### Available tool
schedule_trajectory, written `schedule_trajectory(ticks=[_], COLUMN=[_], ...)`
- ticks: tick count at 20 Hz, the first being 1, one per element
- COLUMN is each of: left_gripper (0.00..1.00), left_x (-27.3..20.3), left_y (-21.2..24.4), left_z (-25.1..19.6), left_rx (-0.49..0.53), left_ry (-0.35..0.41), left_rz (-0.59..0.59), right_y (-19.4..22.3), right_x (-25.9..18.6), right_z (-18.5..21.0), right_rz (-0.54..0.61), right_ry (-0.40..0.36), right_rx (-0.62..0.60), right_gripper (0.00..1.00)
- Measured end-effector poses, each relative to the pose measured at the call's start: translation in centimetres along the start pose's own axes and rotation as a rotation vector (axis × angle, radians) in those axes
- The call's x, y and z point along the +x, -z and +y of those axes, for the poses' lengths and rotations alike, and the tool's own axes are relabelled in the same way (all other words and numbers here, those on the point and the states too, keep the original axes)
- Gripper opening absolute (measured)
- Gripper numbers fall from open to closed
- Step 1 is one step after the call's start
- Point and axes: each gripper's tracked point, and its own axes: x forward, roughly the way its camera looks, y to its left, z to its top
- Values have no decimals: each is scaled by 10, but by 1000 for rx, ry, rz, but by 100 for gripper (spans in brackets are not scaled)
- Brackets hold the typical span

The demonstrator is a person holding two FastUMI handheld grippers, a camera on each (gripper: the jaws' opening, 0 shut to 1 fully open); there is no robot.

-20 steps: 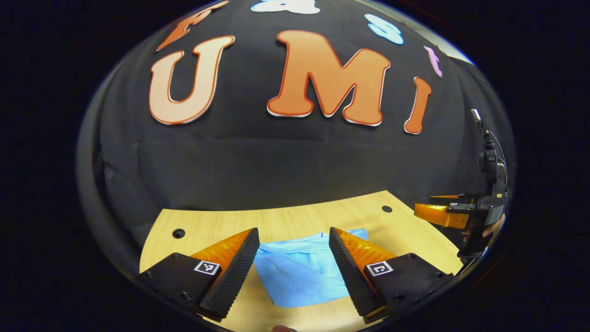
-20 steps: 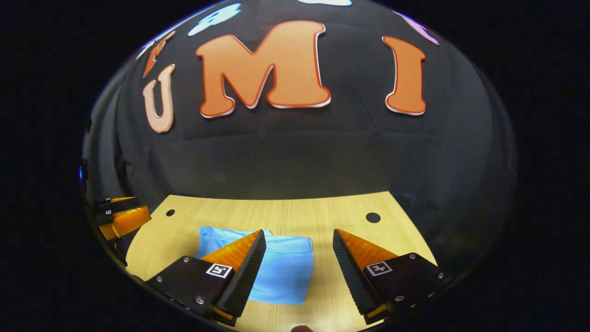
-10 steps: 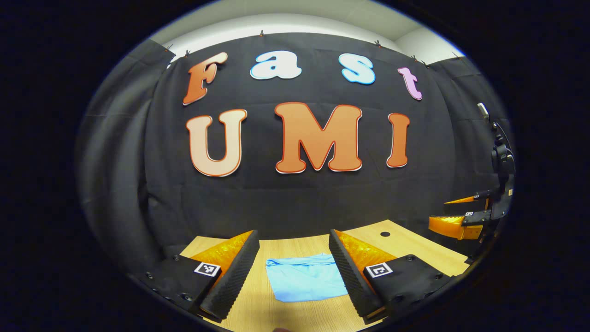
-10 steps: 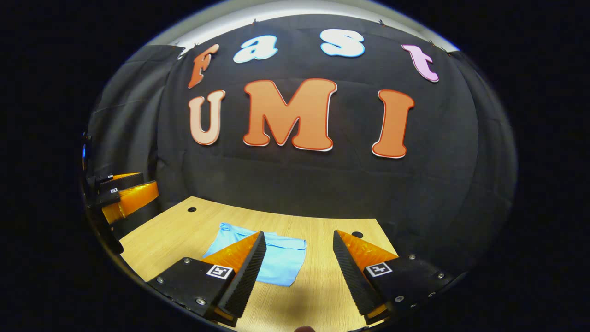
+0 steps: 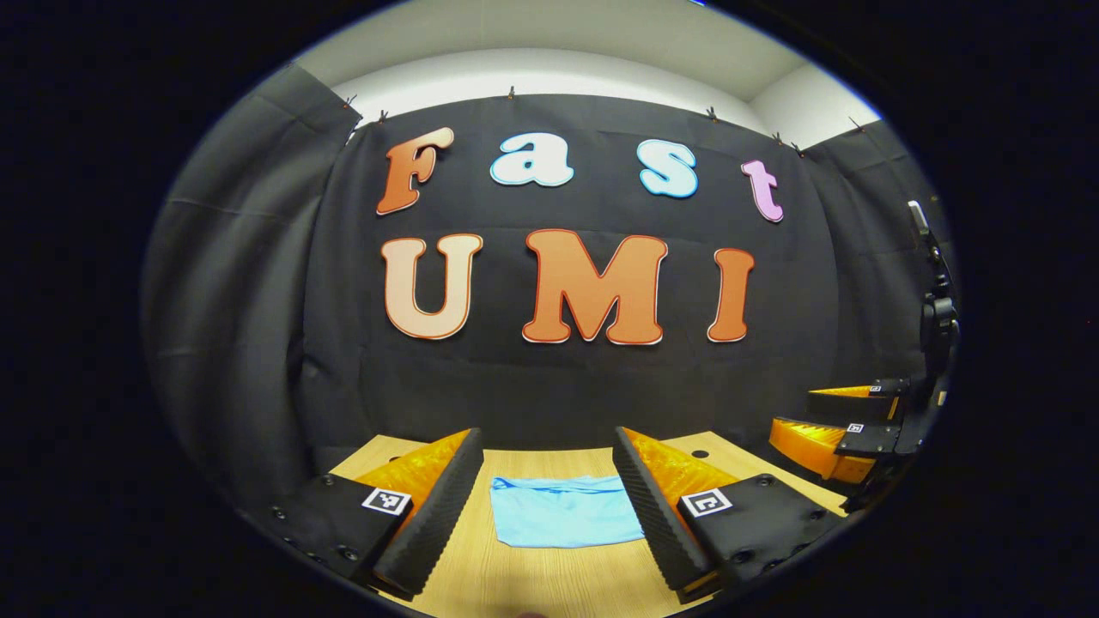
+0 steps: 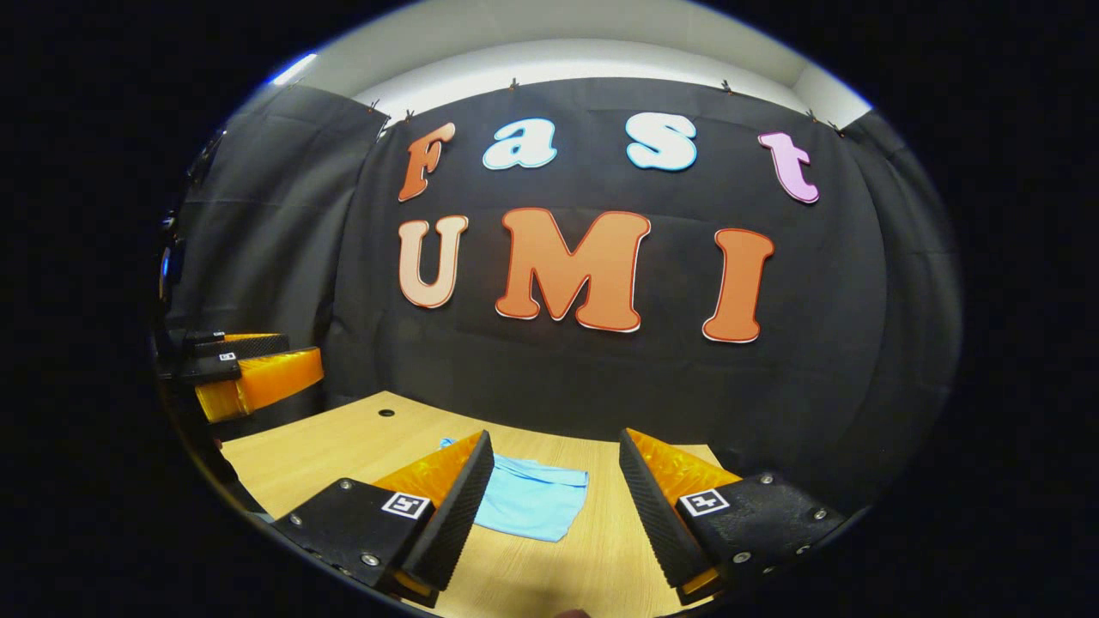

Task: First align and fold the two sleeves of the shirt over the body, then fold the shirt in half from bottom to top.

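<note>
- The left gripper (image 5: 547,498) stands with its jaws spread wide and nothing between them; ahead of the gap, well apart from the tips, the light blue shirt (image 5: 562,511) lies flat on the wooden table (image 5: 532,584).
- The right gripper (image 6: 556,506) is likewise wide open and empty; from its own view the shirt (image 6: 534,506) sits ahead and toward its left finger, partly hidden behind that finger.
- The shirt already reads as a compact rectangle, no sleeves sticking out and a neat near edge, so I judge both folds done.
- It looks thin, soft and light: it would sag and slide apart if lifted by one point. Any further handling should pinch all layers at two corners of one edge, one gripper on each, and keep it low on the table.
- Out to the right of the left gripper's jaws, the other gripper (image 5: 828,425) hangs above the table's side.
- Against a second ago, both cameras have lifted and tipped up: more of the wall and the pale ceiling shows, and the shirt looks smaller and farther off. The jaws were open then as well, and the shirt lies just as it did.
</note>
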Motion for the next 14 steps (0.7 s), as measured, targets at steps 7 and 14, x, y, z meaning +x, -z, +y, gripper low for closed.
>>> schedule_trajectory(ticks=[7,14], left_gripper=[99,99], left_x=[-7,5], left_y=[4,12], left_z=[17,27], left_rx=[16,24], left_ry=[-12,38], left_rz=[-26,-10], right_y=[1,3], right_x=[-5,2], right_z=[10,29], right_rz=[-19,12], right_ry=[30,52], right_rx=[24,7], right_gripper=[91,93])
